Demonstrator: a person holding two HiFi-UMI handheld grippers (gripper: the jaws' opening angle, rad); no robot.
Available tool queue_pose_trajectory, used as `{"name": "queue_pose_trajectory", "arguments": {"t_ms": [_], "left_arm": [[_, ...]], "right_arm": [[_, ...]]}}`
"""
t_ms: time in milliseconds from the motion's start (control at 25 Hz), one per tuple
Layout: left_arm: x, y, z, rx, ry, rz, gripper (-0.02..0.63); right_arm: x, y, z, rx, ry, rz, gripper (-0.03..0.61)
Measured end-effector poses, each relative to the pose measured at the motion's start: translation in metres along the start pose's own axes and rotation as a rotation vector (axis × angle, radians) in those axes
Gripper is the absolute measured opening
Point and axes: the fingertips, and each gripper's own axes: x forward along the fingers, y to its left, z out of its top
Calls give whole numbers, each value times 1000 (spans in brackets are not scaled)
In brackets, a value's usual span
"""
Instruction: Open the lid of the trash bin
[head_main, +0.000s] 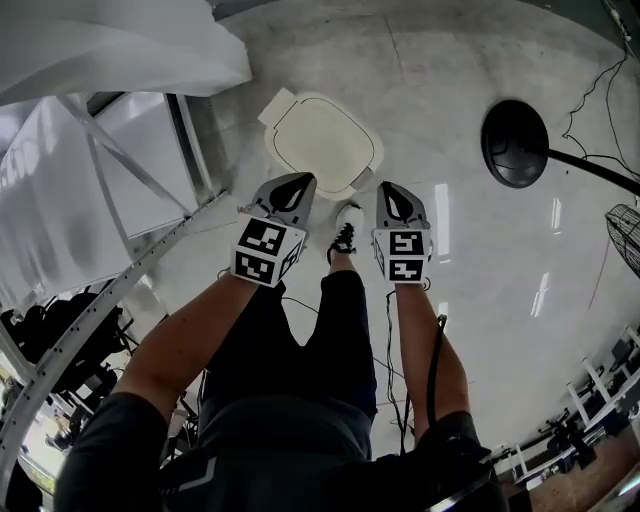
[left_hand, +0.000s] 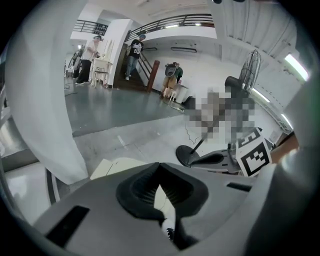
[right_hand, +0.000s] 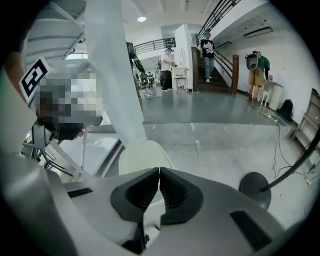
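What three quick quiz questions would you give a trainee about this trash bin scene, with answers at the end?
1. True or false: the bin lid already stands raised.
2. Choose one. The left gripper has its jaws: A) shut on the bin lid; B) shut with nothing between them; C) wide apart.
3. Fill the gap: in the head view, the black round stand base lies on the floor to the person's ____ of the bin lid.

Key: 1 false, it lies flat and shut; 2 B; 3 right.
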Motion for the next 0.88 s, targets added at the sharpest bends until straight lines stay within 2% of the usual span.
{"name": "queue_pose_trajectory", "arguments": {"t_ms": [280,400,480,880], "left_arm": [[28,3,-31,27,51,7,8],[41,8,-52,-10,87,6,8],[49,11,-62,-26,107,-5,8],[88,21,-111,-6,196,6,8]], "right_arm": [[35,7,-46,-41,81,28,28],[46,7,-65,-48,105,23,28],[56,6,-74,-44,111,12,28],[95,8,-105,-42,151,32,28]]}}
